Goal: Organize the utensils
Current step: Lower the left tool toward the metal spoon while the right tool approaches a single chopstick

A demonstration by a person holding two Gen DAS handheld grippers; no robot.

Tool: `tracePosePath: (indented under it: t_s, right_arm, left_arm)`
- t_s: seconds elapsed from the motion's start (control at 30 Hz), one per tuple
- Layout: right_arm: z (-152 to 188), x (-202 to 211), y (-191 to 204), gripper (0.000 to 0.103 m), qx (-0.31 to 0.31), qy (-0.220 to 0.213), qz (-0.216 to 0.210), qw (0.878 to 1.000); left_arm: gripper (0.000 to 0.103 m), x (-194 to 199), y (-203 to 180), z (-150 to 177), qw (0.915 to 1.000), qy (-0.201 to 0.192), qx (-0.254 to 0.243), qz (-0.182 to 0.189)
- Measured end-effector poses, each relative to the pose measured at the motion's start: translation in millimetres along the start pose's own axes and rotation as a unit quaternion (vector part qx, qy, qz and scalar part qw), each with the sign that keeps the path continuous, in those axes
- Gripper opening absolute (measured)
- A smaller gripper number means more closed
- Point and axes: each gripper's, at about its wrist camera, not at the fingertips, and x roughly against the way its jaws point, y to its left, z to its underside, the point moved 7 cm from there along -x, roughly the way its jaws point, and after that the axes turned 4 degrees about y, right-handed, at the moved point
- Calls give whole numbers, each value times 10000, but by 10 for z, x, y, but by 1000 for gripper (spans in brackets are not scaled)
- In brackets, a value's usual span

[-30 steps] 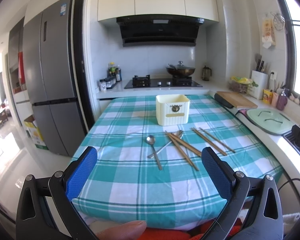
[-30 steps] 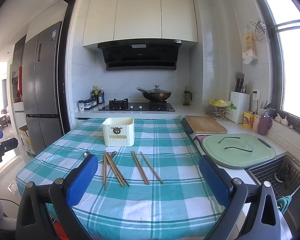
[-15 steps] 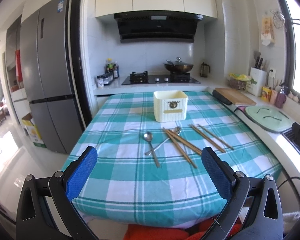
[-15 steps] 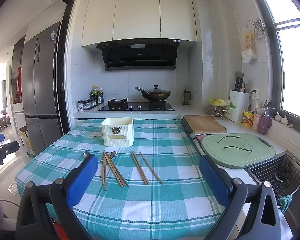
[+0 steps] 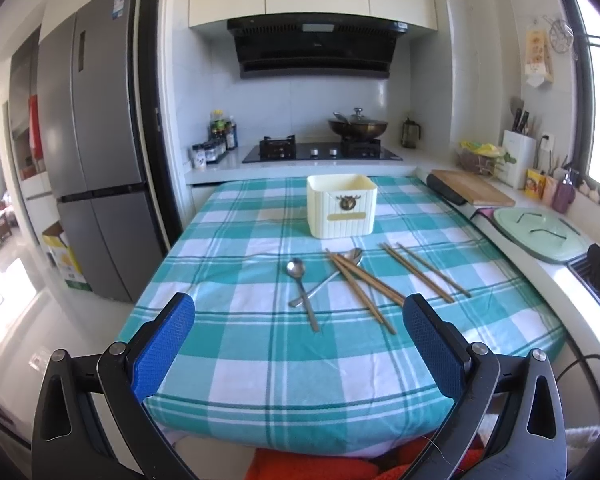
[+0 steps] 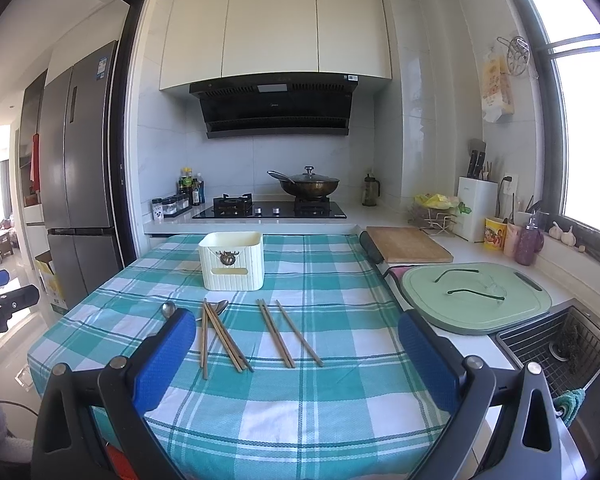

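Observation:
A cream utensil holder [image 5: 342, 211] stands on the teal checked table [image 5: 228, 344]; it also shows in the right wrist view [image 6: 232, 266]. In front of it lie a metal spoon [image 5: 301, 287], a second spoon [image 5: 328, 278] crossing it, a bundle of wooden chopsticks [image 5: 364, 288] and a separate pair of chopsticks [image 5: 420, 272]. In the right wrist view the bundle [image 6: 220, 334] and the pair [image 6: 286, 332] lie side by side. My left gripper [image 5: 298, 344] is open and empty above the table's near edge. My right gripper [image 6: 296, 356] is open and empty, near the chopsticks.
A counter on the right holds a wooden cutting board [image 6: 408, 244], a green board [image 6: 476, 298] and a sink [image 6: 560, 348]. A stove with a wok [image 6: 308, 188] is behind the table. A fridge [image 5: 96, 168] stands on the left.
The left gripper's view has tilted up and drawn slightly nearer the table; the fingertip at the bottom edge is gone from view. The right gripper has barely moved. Both stay open.

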Motion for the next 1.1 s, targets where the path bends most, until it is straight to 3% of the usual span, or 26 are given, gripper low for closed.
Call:
tracePosePath:
  t_s: [0.27, 0.6, 1.1]
  right_arm:
    - [-3, -139, -4, 103, 32, 69, 4, 10000]
    - [17, -542, -147, 103, 76, 241, 100, 9996]
    - [220, -1778, -445, 103, 355, 1052, -50, 9938]
  left_arm:
    - [103, -343, 42, 37, 9995, 305, 78, -40]
    - [103, -1152, 116, 10, 9945, 904, 493, 217]
    - [103, -2646, 306, 59, 9795, 1746, 1000, -75]
